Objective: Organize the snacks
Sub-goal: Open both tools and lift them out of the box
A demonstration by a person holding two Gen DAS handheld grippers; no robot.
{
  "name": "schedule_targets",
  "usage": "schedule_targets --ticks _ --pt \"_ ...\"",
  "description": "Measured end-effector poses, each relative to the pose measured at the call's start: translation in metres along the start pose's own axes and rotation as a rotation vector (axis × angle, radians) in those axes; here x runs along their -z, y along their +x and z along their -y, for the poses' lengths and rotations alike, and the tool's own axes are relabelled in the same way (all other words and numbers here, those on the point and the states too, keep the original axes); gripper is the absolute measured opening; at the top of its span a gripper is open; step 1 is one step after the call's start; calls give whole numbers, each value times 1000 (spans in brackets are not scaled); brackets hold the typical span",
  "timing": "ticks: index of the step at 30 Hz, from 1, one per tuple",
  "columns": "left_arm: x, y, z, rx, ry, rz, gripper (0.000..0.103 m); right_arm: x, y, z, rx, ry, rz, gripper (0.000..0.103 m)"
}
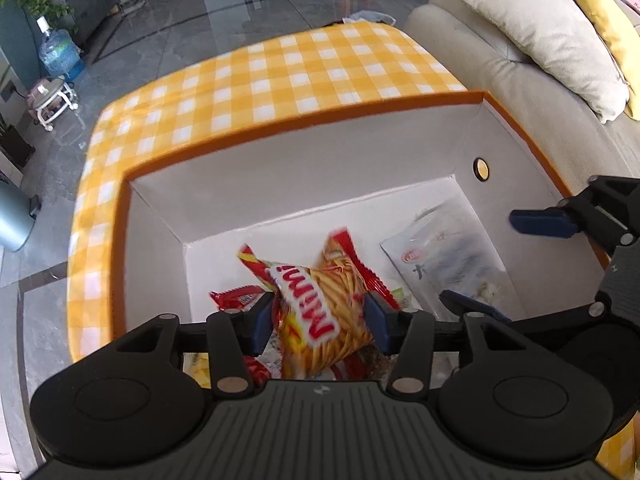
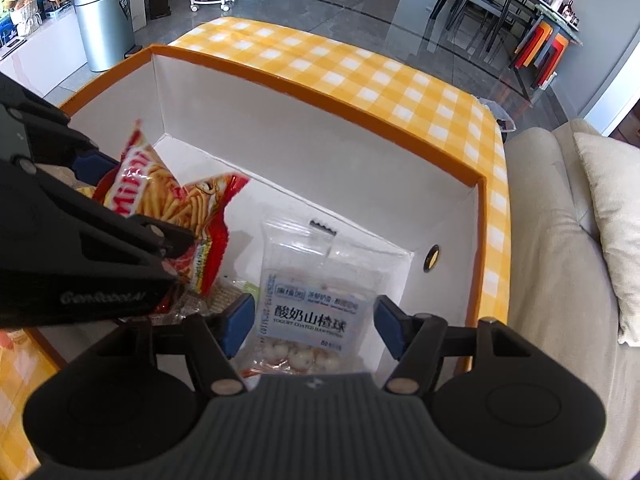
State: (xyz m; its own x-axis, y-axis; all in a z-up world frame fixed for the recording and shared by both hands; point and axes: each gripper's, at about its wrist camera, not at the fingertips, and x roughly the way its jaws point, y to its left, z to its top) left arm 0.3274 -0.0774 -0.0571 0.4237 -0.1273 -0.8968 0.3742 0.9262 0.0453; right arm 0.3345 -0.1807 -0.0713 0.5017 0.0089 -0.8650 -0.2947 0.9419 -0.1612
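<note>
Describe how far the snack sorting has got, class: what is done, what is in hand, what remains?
Done: the clear yogurt hawthorn ball packet lies on the floor of the orange-rimmed box, with the right gripper open around it. In hand: the left gripper is shut on the red fries bag above the box. Left: lowering and releasing that bag; other wrappers lie beneath.
</note>
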Motion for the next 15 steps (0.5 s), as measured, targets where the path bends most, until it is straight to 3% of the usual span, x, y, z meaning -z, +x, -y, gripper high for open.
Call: schedule_targets --ticks 2,6,15 --pt "0 -8 -2 5 -4 21 63 -1 -4 1 12 1 15 74" --pt "1 -26 -6 -1 -22 70 69 -2 -16 2 10 13 37 75" --pt "12 -72 -14 -7 -17 189 70 1 -55 4 16 82 120 76"
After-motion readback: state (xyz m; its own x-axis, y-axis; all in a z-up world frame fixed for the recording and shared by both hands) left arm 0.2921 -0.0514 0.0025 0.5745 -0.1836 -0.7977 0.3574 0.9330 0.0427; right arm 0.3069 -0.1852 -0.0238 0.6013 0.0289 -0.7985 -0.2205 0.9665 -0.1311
